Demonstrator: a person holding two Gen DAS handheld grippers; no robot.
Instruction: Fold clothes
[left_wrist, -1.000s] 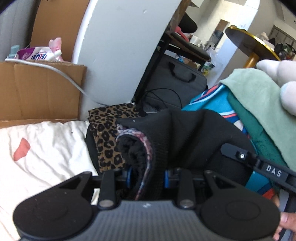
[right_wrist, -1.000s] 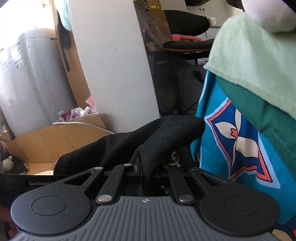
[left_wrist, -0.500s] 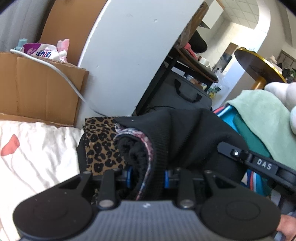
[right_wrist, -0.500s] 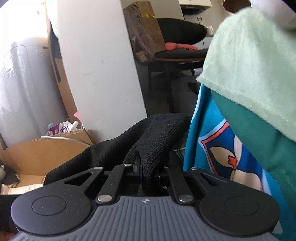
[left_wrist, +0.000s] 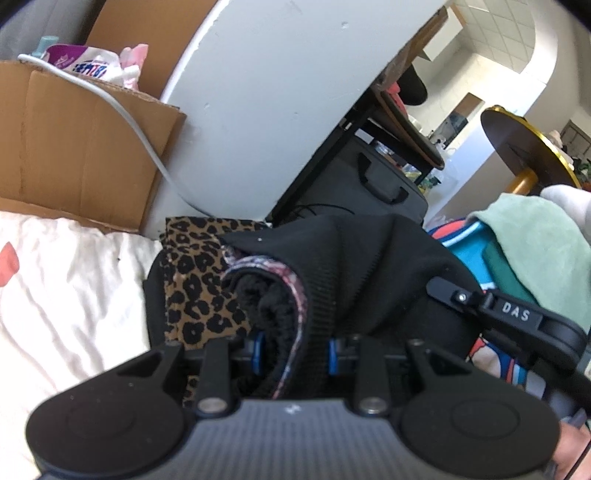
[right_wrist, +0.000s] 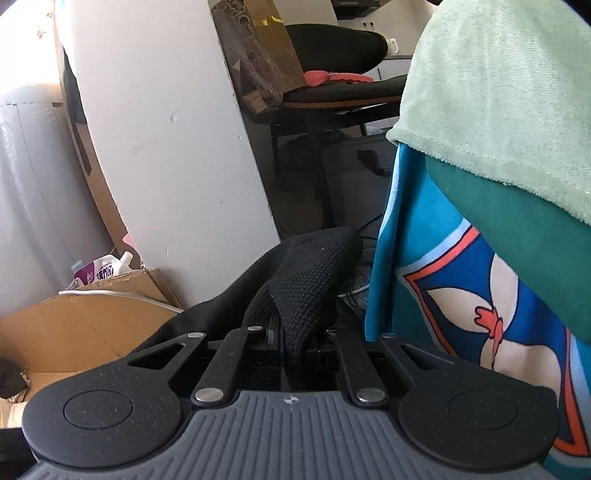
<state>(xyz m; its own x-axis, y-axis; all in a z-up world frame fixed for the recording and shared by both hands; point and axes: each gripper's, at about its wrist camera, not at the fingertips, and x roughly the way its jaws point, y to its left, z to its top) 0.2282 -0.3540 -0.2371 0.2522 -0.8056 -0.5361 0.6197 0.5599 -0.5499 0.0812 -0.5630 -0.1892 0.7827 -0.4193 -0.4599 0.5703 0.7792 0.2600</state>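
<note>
A black knit garment (left_wrist: 369, 266) with a pinkish patterned inner trim hangs bunched between both grippers. My left gripper (left_wrist: 293, 350) is shut on a thick fold of it, the fabric hiding the fingertips. My right gripper (right_wrist: 293, 347) is shut on another edge of the same black knit (right_wrist: 310, 269), which arches up over its fingers. Under the black garment in the left wrist view lies a folded leopard-print cloth (left_wrist: 195, 280) on the white bedsheet (left_wrist: 66, 288). The right gripper's body (left_wrist: 517, 317) shows at the right of that view.
A heap of clothes sits to the right: a pale green fleece (right_wrist: 509, 92), a dark green piece (right_wrist: 517, 229) and a blue printed cloth (right_wrist: 480, 302). A white pillar (right_wrist: 166, 129), a cardboard box (left_wrist: 74, 155) with a white cable, a black case (left_wrist: 373, 184) and a chair stand beyond.
Both grippers have carried the black garment forward and slightly down toward the leopard-print cloth. The clothes heap on the right has drawn closer in the right wrist view. Both grips are unchanged.
</note>
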